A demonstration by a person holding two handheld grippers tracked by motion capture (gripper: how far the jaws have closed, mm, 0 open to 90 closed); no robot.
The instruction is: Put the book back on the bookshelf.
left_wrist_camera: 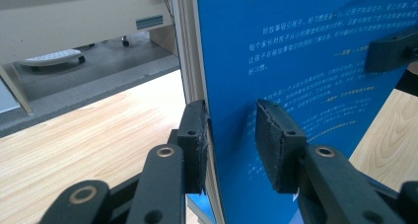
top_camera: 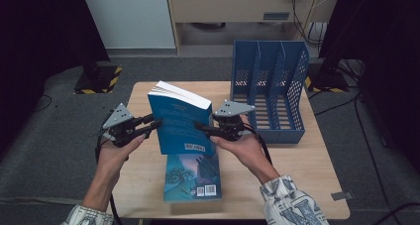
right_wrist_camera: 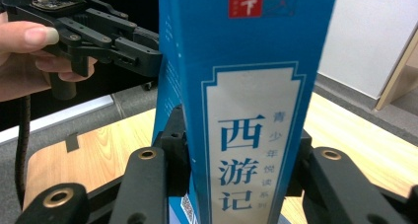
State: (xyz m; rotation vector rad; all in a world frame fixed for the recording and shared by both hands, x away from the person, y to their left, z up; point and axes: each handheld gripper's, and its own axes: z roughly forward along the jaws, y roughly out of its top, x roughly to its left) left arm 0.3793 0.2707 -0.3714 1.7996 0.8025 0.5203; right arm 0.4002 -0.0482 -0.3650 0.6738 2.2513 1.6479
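A thick blue book (top_camera: 181,123) stands upright above the wooden table (top_camera: 297,185), spine towards the right gripper. My right gripper (top_camera: 198,127) is shut on it, one jaw on each side of the spine with its white title panel (right_wrist_camera: 246,150). My left gripper (top_camera: 157,123) straddles the opposite edge of the book (left_wrist_camera: 305,61). One of its pads (left_wrist_camera: 197,135) lies against the page-edge side, while the other pad (left_wrist_camera: 276,145) stands a little off the cover. A second book (top_camera: 193,178), with an illustrated blue-green cover, lies flat on the table below the held one.
A blue perforated file rack (top_camera: 270,91) with several slots stands at the table's back right, close beside my right gripper. A person's hands and patterned sleeves come in from the bottom. Dark stands and cables sit on the grey floor around the table.
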